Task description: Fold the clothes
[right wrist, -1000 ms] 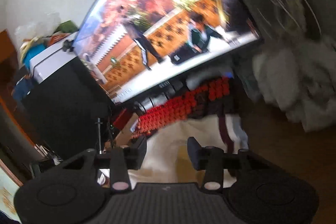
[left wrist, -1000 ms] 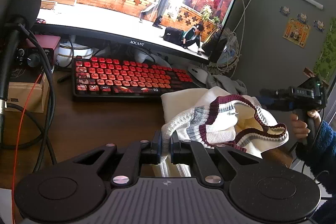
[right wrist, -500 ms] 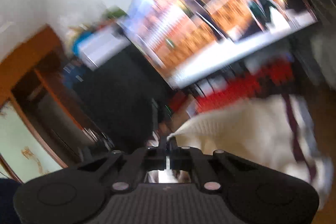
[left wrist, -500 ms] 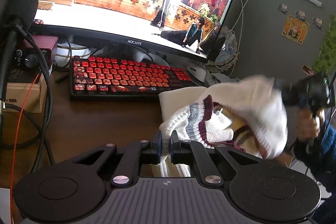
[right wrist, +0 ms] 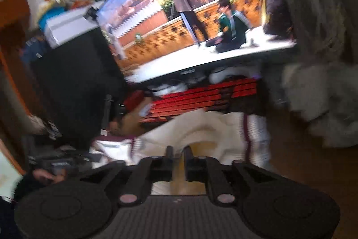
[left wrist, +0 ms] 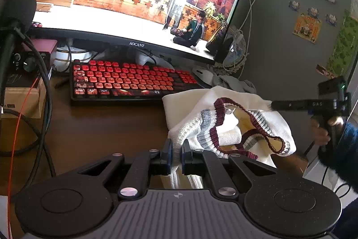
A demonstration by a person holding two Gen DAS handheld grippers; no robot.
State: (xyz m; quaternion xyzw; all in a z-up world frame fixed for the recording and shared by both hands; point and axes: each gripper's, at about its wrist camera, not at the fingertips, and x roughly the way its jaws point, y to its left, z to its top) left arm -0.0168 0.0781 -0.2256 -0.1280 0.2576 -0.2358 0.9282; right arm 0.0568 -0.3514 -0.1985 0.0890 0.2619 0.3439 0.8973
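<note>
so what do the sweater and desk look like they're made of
Sweater: a soft knit, probably wool or acrylic. Ribbing shows along the maroon and grey striped trim, and the cream body slumps in loose folds.
Desk: dark brown with a slight sheen, likely wood or wood-look laminate; the grain is too faint to tell.

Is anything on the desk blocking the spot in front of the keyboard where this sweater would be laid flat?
Nothing visible does. The sweater is pinched in the left tool, and the right tool is at its far side. The bare desk between it and the keyboard holds nothing; cables lie only at the far left edge.
</note>
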